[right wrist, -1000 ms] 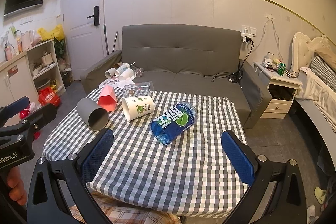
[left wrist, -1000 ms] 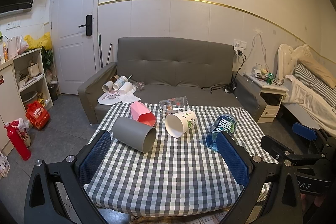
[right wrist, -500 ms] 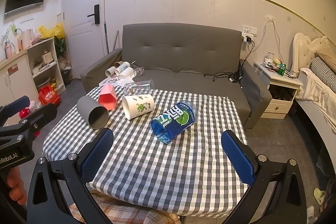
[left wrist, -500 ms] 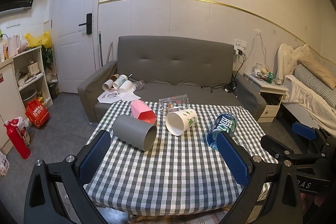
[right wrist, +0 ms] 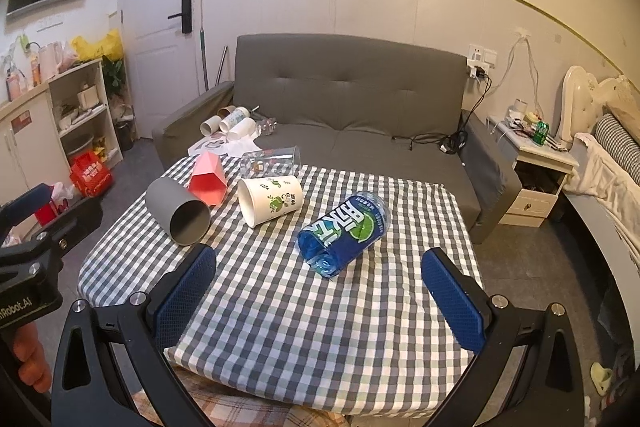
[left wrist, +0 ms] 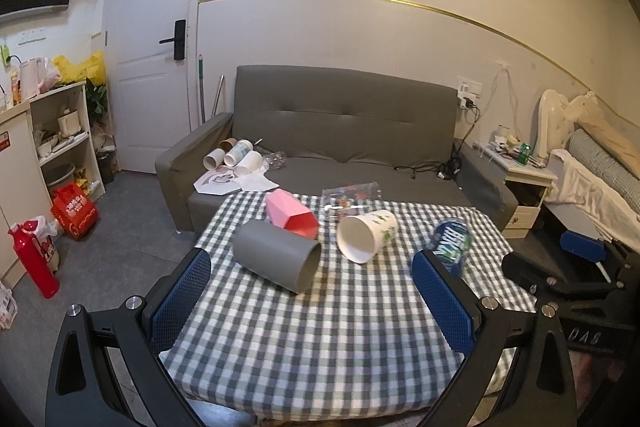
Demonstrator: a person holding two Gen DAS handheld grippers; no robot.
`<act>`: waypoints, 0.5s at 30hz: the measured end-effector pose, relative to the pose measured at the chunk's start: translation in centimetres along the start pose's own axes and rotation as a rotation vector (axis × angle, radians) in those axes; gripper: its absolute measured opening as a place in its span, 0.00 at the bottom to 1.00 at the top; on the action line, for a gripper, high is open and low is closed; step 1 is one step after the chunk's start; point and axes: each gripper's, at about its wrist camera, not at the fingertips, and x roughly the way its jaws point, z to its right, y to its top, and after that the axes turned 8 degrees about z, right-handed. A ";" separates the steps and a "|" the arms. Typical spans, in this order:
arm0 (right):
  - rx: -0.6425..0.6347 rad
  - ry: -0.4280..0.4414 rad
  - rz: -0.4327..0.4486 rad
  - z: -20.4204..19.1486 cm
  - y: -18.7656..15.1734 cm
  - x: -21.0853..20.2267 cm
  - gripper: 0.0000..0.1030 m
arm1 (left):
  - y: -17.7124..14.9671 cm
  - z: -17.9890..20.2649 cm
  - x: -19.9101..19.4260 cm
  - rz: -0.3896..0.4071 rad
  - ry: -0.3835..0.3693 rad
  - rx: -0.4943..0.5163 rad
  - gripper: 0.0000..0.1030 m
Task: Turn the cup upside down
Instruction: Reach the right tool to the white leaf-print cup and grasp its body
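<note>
Several cups lie on their sides on the checked tablecloth [left wrist: 320, 339]: a grey cup [left wrist: 276, 255] [right wrist: 178, 211], a pink angular cup [left wrist: 292, 213] [right wrist: 208, 179], a white paper cup with green print [left wrist: 366, 235] [right wrist: 270, 199], a clear glass cup [left wrist: 352, 193] [right wrist: 272, 161] and a blue plastic cup [left wrist: 452, 245] [right wrist: 346, 231]. My left gripper [left wrist: 312, 303] is open and empty above the near table edge, in front of the grey cup. My right gripper [right wrist: 320, 299] is open and empty, just short of the blue cup.
A grey sofa [left wrist: 340, 143] stands behind the table with paper cups and papers [left wrist: 236, 167] on its left seat. A shelf unit [left wrist: 60, 139] and red bag [left wrist: 76, 211] are at left. A nightstand [right wrist: 536, 179] and bed [right wrist: 608, 179] are at right.
Both grippers have shifted slightly forward and up over the table; the cups have not moved. Both stay open.
</note>
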 end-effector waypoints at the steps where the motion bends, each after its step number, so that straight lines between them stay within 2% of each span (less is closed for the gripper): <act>1: 0.003 0.002 -0.008 -0.1 0.3 0.3 1.00 | 0.1 -0.4 0.3 -0.001 0.003 -0.002 1.00; 8: -0.008 -0.022 -0.123 -1.7 2.6 5.6 1.00 | 0.4 -3.3 3.7 -0.033 0.052 -0.024 1.00; 15: 0.054 -0.046 -0.258 -3.0 4.5 14.1 1.00 | 0.5 -5.8 7.9 -0.066 0.090 -0.048 1.00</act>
